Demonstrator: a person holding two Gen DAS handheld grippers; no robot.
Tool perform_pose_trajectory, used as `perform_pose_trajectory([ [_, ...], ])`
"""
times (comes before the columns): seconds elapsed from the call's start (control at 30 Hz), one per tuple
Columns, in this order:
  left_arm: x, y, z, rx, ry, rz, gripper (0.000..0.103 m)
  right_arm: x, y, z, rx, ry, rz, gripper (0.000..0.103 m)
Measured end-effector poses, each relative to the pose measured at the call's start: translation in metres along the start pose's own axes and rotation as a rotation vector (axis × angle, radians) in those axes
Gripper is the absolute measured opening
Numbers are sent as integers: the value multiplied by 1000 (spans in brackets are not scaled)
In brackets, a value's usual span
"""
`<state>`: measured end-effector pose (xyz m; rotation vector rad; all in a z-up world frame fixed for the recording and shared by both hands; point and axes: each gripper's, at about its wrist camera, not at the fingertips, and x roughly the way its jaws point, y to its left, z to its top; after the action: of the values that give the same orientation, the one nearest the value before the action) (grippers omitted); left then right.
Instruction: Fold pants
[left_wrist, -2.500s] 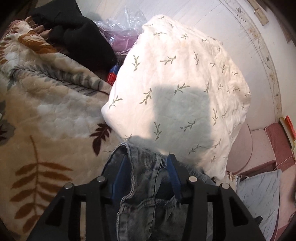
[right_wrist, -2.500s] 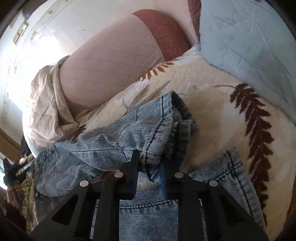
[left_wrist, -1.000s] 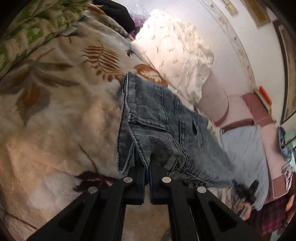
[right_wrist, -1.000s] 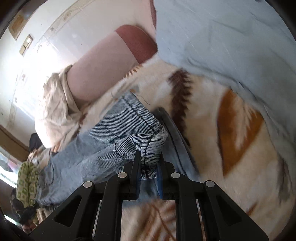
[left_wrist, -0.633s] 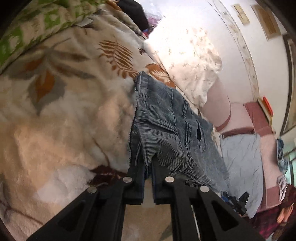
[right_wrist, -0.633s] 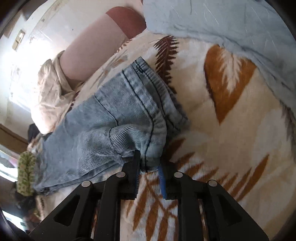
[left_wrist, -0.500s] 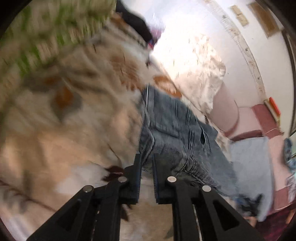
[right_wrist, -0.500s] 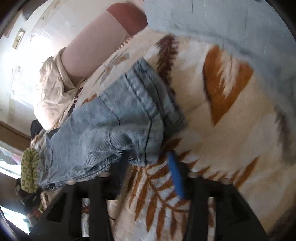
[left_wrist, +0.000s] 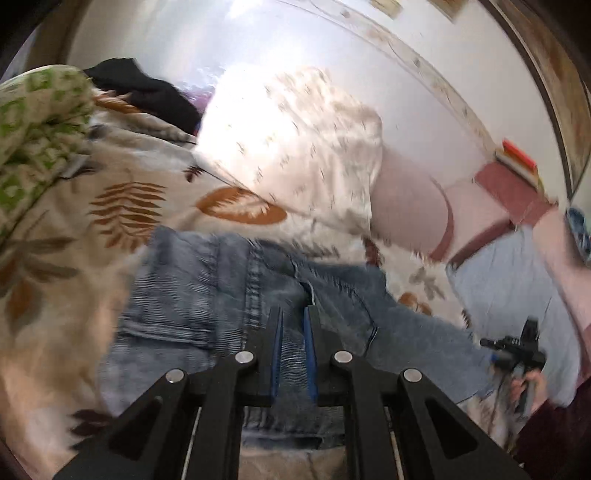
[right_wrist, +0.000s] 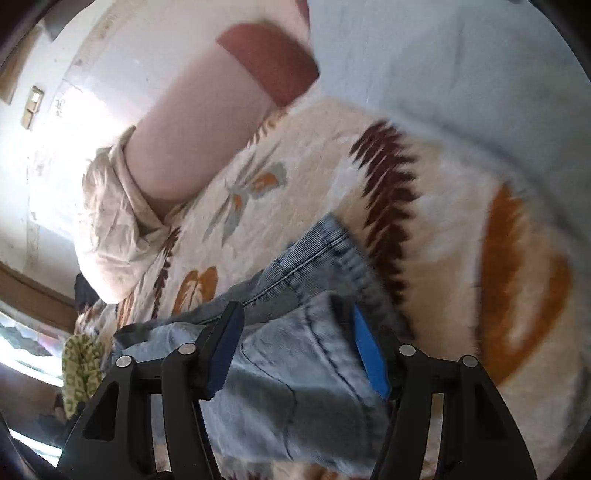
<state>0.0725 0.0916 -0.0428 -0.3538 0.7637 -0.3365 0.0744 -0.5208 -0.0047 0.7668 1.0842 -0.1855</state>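
Note:
The blue denim pants (left_wrist: 207, 295) lie folded flat on the leaf-patterned blanket (left_wrist: 74, 229). My left gripper (left_wrist: 293, 314) hovers over their waist end, its jaws a narrow gap apart and holding nothing. In the right wrist view the pants (right_wrist: 295, 387) lie under my right gripper (right_wrist: 291, 317), which is wide open and empty above the hem end. The right gripper also shows in the left wrist view (left_wrist: 517, 350) at the far right, held by a hand.
A white leaf-print pillow (left_wrist: 295, 147) and a pink bolster (left_wrist: 406, 206) lie behind the pants. A pale blue sheet (right_wrist: 461, 74) covers the right side. A green patterned cloth (left_wrist: 33, 122) and black clothing (left_wrist: 147, 92) lie at the far left.
Both grippers have let go of the pants and drawn back above them. The right jaws opened wide, the left only slightly. The pants now lie flat on the blanket.

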Motion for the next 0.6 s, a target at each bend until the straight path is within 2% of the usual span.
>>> perform_pose_trajectory([
  [0.07,12,-3,-9,78,17,46,13,10,8,-2,-57,36,-56,13],
  [0.1,16,-2,-13,94,29,63,13,10,14,-3,-89,23,-95,13],
  [0.17,20,1,-15,95,40,71,13,-2,24,-1,-125,-55,-114,12],
  [0.27,21,1,-14,90,15,89,13,-32,41,1,-173,-282,-102,11],
  [0.3,22,2,-15,93,18,94,13,-34,44,2,-183,-321,-112,11],
  [0.37,26,0,-18,127,21,125,13,-19,41,7,-178,-341,-138,11],
  [0.43,30,-4,-21,165,29,151,13,5,27,14,-152,-312,-182,15],
  [0.47,32,-5,-22,176,34,159,13,22,15,17,-97,-257,-241,28],
  [0.5,33,-5,-23,180,36,160,13,32,3,17,-36,-205,-262,41],
  [0.53,33,-4,-23,177,38,157,13,35,-4,16,9,-175,-253,44],
  [0.6,31,-3,-21,161,39,147,13,15,-14,7,70,-228,-165,50],
])
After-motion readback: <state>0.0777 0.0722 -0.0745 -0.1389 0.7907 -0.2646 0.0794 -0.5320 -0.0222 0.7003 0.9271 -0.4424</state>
